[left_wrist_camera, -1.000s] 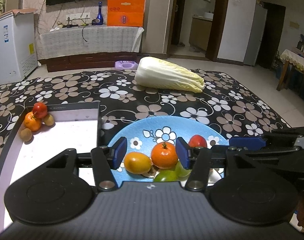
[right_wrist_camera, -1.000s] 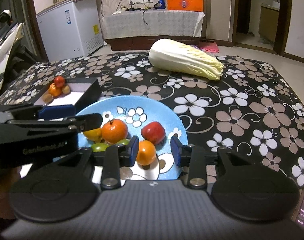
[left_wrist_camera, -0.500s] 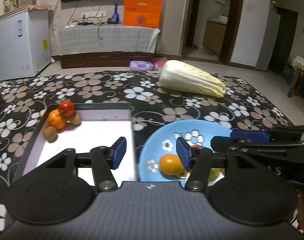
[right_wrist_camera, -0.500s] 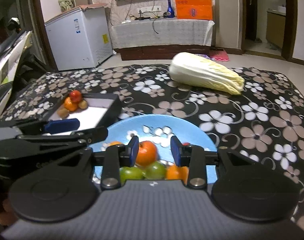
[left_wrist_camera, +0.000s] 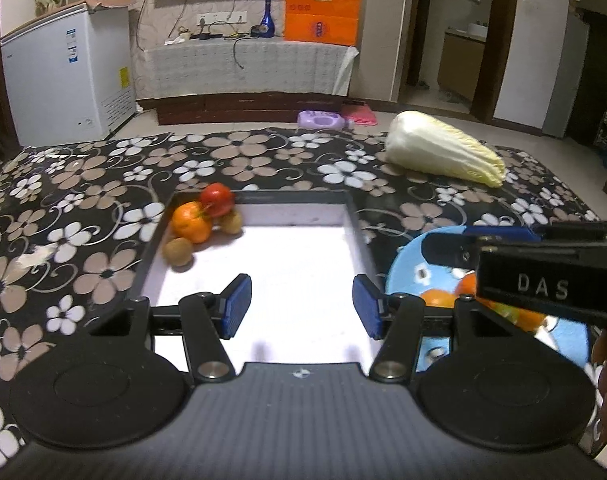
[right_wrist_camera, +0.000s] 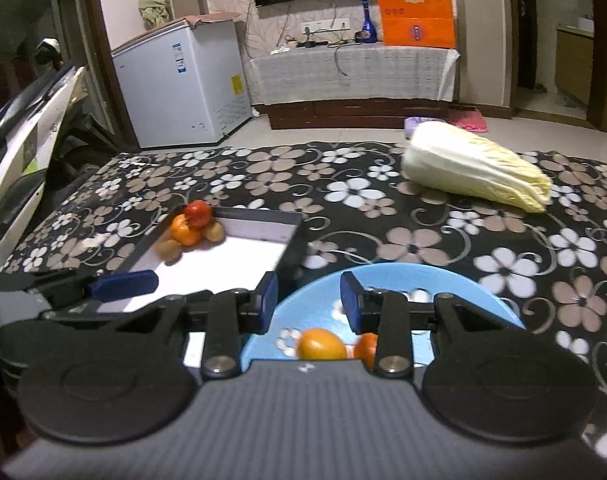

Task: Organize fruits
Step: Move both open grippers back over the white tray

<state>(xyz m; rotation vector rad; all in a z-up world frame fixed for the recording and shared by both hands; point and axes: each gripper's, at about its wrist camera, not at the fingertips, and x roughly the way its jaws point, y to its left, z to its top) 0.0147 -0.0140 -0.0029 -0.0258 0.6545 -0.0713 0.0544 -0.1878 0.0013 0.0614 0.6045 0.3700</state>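
A black tray with a white floor [left_wrist_camera: 295, 264] lies on the flowered tablecloth. In its far left corner sit a red apple [left_wrist_camera: 217, 199], an orange [left_wrist_camera: 191, 225] and two brown kiwis [left_wrist_camera: 178, 251]. My left gripper [left_wrist_camera: 301, 306] is open and empty above the tray's near part. A blue flowered plate [right_wrist_camera: 403, 280] lies right of the tray and holds oranges [right_wrist_camera: 318, 344]; it also shows in the left wrist view [left_wrist_camera: 407, 268]. My right gripper [right_wrist_camera: 309, 300] is open and empty above the plate's near left rim.
A napa cabbage [left_wrist_camera: 443, 154] lies at the table's far right; it also shows in the right wrist view [right_wrist_camera: 475, 168]. A white chest freezer [left_wrist_camera: 63, 80] stands on the floor beyond the table's left. A screen stands at the left edge [right_wrist_camera: 19, 152].
My left gripper has moved left from over the blue plate to over the tray. My right gripper has drawn back and left, from around the plate's fruit to its near left rim. Both stay open.
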